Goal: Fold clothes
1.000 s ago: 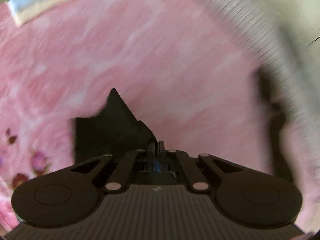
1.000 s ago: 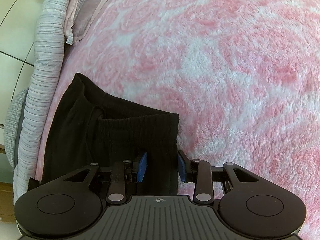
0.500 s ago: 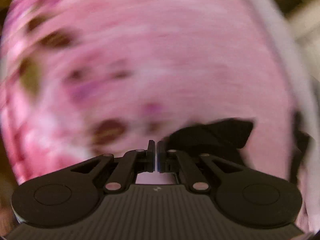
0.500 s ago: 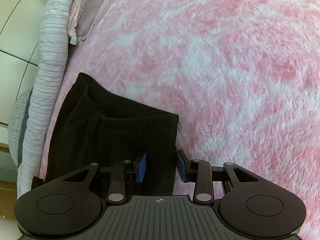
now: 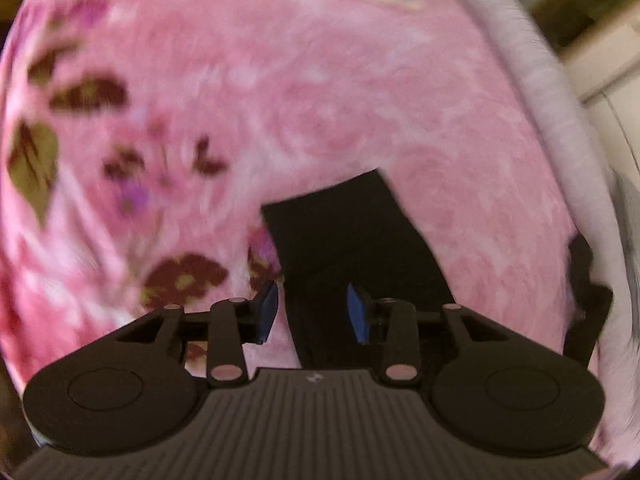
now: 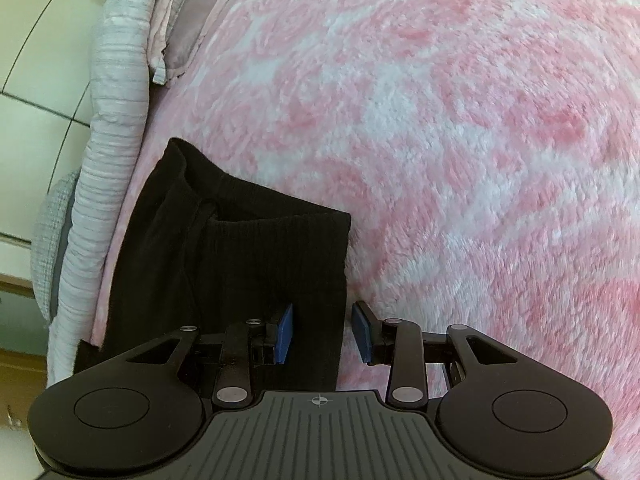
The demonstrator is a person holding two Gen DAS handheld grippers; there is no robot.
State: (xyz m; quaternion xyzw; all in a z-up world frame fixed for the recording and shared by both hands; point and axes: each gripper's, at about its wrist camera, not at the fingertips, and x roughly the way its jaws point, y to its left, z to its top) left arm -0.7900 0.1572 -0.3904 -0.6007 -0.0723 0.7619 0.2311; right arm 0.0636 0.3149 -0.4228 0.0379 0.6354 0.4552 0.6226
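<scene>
Black ribbed trousers (image 6: 240,256) lie on a pink fleece blanket (image 6: 440,140), waistband and drawstring toward the bed's left edge. My right gripper (image 6: 324,334) is open just above them, and the garment's right edge runs between its blue pads (image 6: 286,332) without being pinched. In the left wrist view a black trouser end (image 5: 348,232) lies flat on the blanket (image 5: 320,80). My left gripper (image 5: 314,312) hovers over it with its jaws opening. The cloth sits below and between the pads (image 5: 268,308), which do not press on it.
A grey-white striped quilt (image 6: 108,168) rolls along the bed's edge, with a folded pink-grey cloth (image 6: 188,28) beside it and pale cabinet doors (image 6: 36,60) beyond. The left view shows the blanket's dark flower print (image 5: 184,276) and the quilt edge (image 5: 552,120).
My left gripper, shut on a raised peak of black cloth, swung across the blanket, then opened and let the cloth go; it now lies flat. The right gripper stayed put.
</scene>
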